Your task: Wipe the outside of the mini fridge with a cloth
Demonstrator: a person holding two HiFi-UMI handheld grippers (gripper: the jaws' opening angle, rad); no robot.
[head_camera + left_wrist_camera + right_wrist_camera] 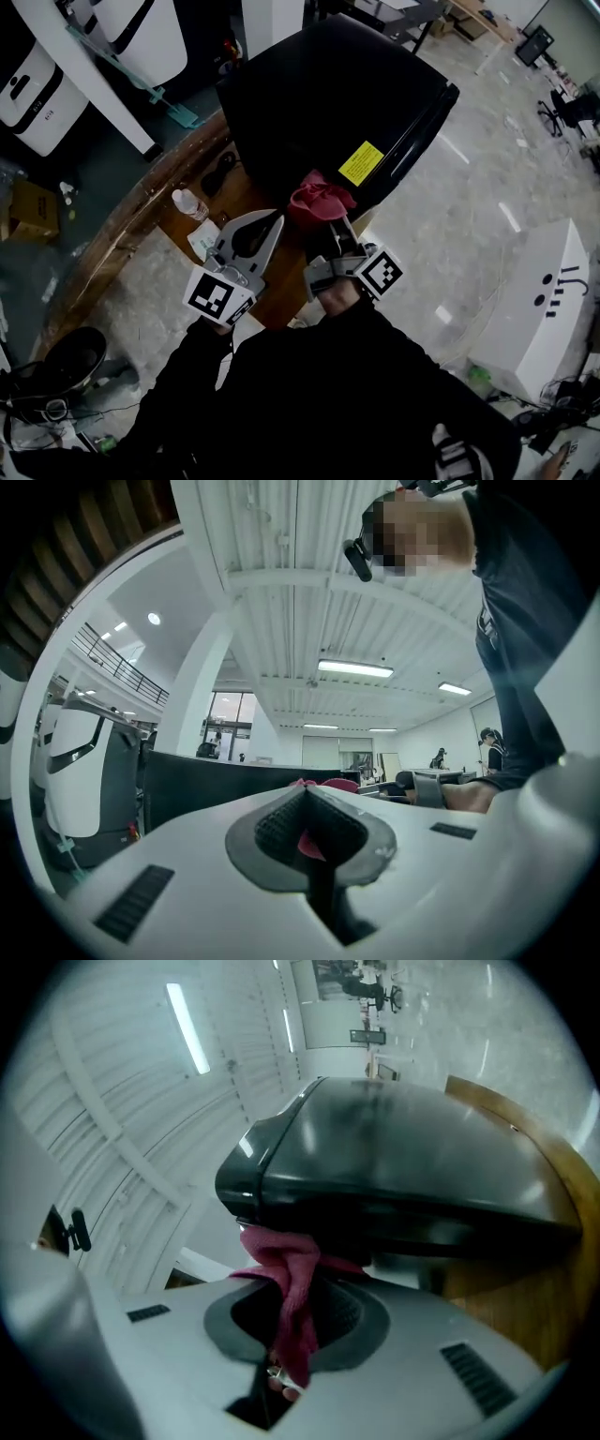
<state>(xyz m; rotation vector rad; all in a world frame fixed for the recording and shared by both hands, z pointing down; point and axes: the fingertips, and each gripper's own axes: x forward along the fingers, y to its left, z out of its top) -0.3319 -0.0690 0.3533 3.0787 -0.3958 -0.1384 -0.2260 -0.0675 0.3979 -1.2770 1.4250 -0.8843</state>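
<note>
The right claw (330, 230) is clenched on the pink cloth (317, 199), which is bunched against the mini fridge (347, 94) just beside its yellow sticker (361, 161); the left claw (269, 223) is squeezed closed on nothing, near the fridge. To wipe well, I think the cloth should be pressed flat and slid in long strokes over every side. A small bottle (190, 204) sits on the tabletop (131, 220) beside the fridge; I cannot tell what is inside.
</note>
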